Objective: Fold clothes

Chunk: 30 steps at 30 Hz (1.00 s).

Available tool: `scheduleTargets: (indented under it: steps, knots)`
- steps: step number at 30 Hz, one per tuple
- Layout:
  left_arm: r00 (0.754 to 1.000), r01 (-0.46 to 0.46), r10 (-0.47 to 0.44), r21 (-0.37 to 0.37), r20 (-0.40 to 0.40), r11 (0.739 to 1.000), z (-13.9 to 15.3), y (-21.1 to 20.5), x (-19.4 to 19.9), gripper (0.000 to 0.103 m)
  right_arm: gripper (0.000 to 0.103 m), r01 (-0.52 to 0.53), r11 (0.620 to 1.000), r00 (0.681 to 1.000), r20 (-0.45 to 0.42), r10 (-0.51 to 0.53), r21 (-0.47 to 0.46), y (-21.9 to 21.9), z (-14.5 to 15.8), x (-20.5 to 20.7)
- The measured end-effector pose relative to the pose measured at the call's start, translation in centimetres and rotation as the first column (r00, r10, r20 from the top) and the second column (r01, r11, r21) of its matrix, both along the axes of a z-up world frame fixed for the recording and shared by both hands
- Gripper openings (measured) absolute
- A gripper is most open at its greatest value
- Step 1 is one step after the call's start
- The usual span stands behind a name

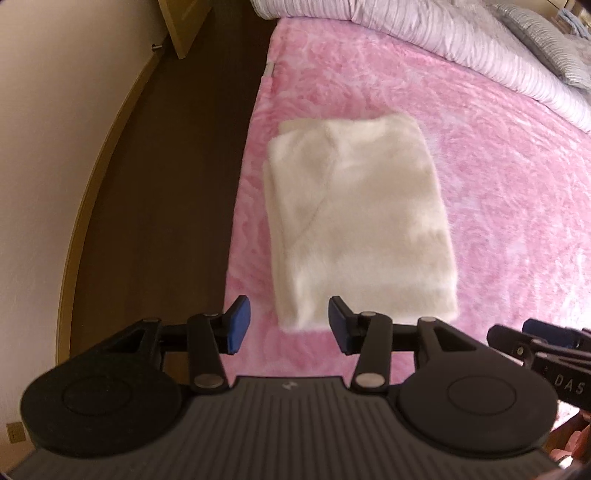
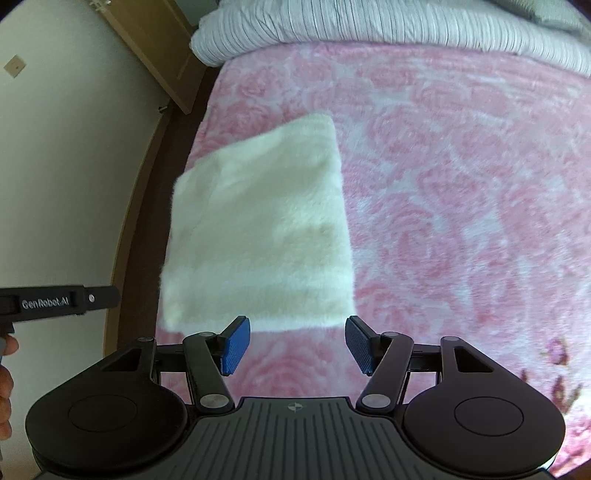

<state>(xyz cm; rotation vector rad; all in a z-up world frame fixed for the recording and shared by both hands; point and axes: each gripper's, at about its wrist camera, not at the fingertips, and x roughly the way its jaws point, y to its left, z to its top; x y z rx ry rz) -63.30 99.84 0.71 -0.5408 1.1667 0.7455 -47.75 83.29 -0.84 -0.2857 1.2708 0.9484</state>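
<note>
A fluffy cream-white garment (image 1: 354, 218) lies folded into a neat rectangle on the pink rose-patterned bed cover (image 1: 498, 184), near the bed's left edge. It also shows in the right wrist view (image 2: 262, 229). My left gripper (image 1: 290, 325) is open and empty, hovering just in front of the garment's near edge. My right gripper (image 2: 297, 343) is open and empty, also just short of the near edge. The right gripper's body shows at the right of the left wrist view (image 1: 535, 350).
The bed cover (image 2: 461, 184) stretches to the right. A striped lilac duvet (image 1: 443, 33) is bunched at the far end of the bed. Dark floor (image 1: 166, 184), a cream wall and a wooden cabinet (image 2: 155, 48) lie to the left.
</note>
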Motion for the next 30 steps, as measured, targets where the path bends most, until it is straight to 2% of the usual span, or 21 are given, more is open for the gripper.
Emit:
scheduleTargets:
  steps: [6,9,14,18,22,30]
  knots:
    - [0.998,-0.052,0.051,0.012,0.047,0.999,2.4,-4.5,-1.1,0.043,0.062,-0.089,0.996,0.994,0.059,0.088,0.014,-2.0,2.7,-1.1]
    - [0.995,-0.078,0.076,0.019,0.071,0.997,3.5,-6.7,-1.6,0.043,0.062,-0.152,0.988,0.981,0.121,0.151,0.001,-2.9,3.7,-1.8]
    - [0.989,-0.127,0.117,0.115,0.093,0.985,5.5,-10.3,-1.9,0.043,0.062,-0.247,0.969,0.949,0.202,0.24,0.011,-4.5,5.3,-2.2]
    - [0.989,-0.128,0.11,0.186,0.1,0.974,7.0,-12.5,-1.7,0.043,0.062,-0.262,0.964,0.937,0.252,0.244,0.042,-5.5,6.6,-2.3]
    - [0.993,-0.094,0.076,0.22,0.091,0.971,8.1,-13.8,-1.6,0.043,0.062,-0.229,0.97,0.941,0.275,0.2,0.078,-6.1,8.0,-2.4]
    - [0.997,-0.021,0.005,0.211,0.075,0.977,8.4,-13.5,-3.1,0.043,0.062,-0.175,0.982,0.949,0.279,0.15,0.069,-6.1,9.1,-4.4]
